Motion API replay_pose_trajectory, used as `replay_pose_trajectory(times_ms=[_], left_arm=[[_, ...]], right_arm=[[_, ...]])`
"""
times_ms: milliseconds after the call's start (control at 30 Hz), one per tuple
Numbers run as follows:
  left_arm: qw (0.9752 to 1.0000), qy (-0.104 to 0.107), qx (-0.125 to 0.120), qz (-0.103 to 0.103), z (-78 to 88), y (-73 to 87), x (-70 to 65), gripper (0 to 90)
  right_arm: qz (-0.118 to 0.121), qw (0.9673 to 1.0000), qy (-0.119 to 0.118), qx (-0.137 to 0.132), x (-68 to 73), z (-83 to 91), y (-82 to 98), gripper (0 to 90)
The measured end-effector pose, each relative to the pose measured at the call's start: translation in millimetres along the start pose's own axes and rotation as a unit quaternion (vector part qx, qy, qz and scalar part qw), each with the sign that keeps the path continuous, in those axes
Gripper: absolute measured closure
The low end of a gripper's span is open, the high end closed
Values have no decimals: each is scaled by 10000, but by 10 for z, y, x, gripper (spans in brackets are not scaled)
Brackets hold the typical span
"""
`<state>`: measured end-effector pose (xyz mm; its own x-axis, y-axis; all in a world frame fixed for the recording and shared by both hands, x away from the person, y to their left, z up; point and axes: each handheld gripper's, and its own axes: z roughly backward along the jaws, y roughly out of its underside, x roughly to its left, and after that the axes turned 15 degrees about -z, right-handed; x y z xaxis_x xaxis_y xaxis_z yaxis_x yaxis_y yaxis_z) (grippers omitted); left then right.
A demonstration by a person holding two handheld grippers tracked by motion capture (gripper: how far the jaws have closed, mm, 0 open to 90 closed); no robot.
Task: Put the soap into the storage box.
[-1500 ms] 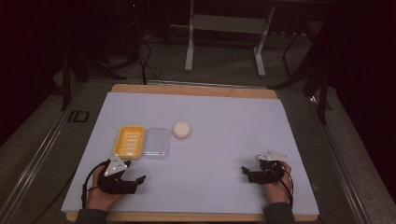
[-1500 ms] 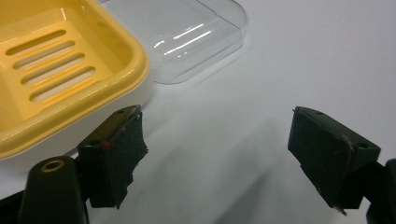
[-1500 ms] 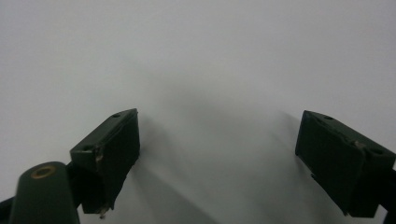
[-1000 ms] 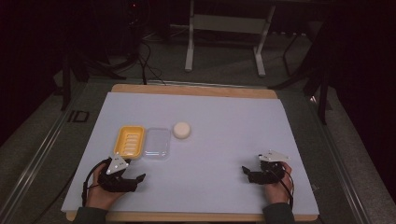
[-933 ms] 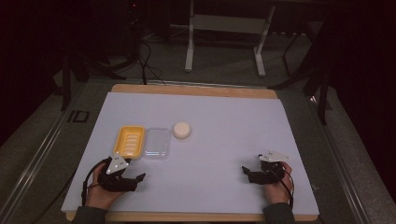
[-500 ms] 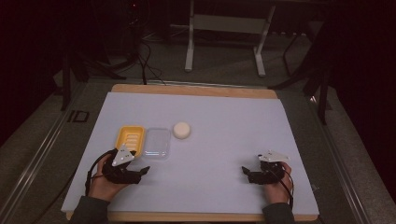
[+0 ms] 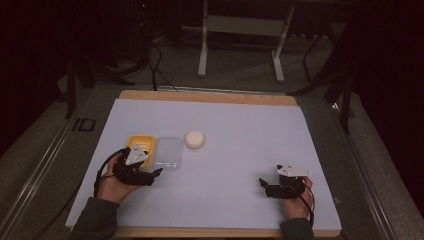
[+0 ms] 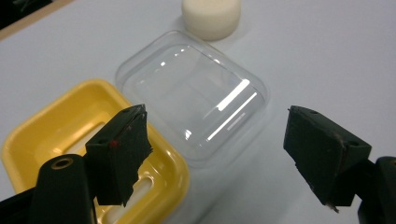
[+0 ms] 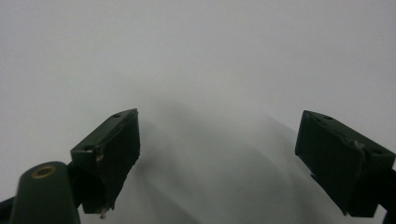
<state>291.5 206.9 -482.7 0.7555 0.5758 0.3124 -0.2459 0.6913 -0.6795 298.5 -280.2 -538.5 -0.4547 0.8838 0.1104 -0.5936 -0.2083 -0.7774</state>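
Left gripper view: left gripper (image 8: pixel 215 149) jaws spread wide, empty, hovering over the seam where clear lid (image 8: pixel 194 95) touches yellow tray (image 8: pixel 51 126) — likely lining up a grab. Soap (image 8: pixel 211 16) just beyond. Right gripper (image 7: pixel 280 187) released, parked well apart.

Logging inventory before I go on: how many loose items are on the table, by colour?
Yellow: 1, the yellow soap dish
Clear: 1, the clear plastic lid
White: 1, the white round puck
Total: 3
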Motion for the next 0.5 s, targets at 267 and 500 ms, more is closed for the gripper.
replay_pose_trajectory(times_ms=[267, 500], left_arm=[[9999, 62, 128, -97, -38, -120, 113, 226], [9995, 103, 238, -182, -67, -210, 198, 226]], right_arm=[[3, 10000, 11, -7, 6, 1, 2, 139], [4, 10000, 11, -13, 6, 3, 2, 139]])
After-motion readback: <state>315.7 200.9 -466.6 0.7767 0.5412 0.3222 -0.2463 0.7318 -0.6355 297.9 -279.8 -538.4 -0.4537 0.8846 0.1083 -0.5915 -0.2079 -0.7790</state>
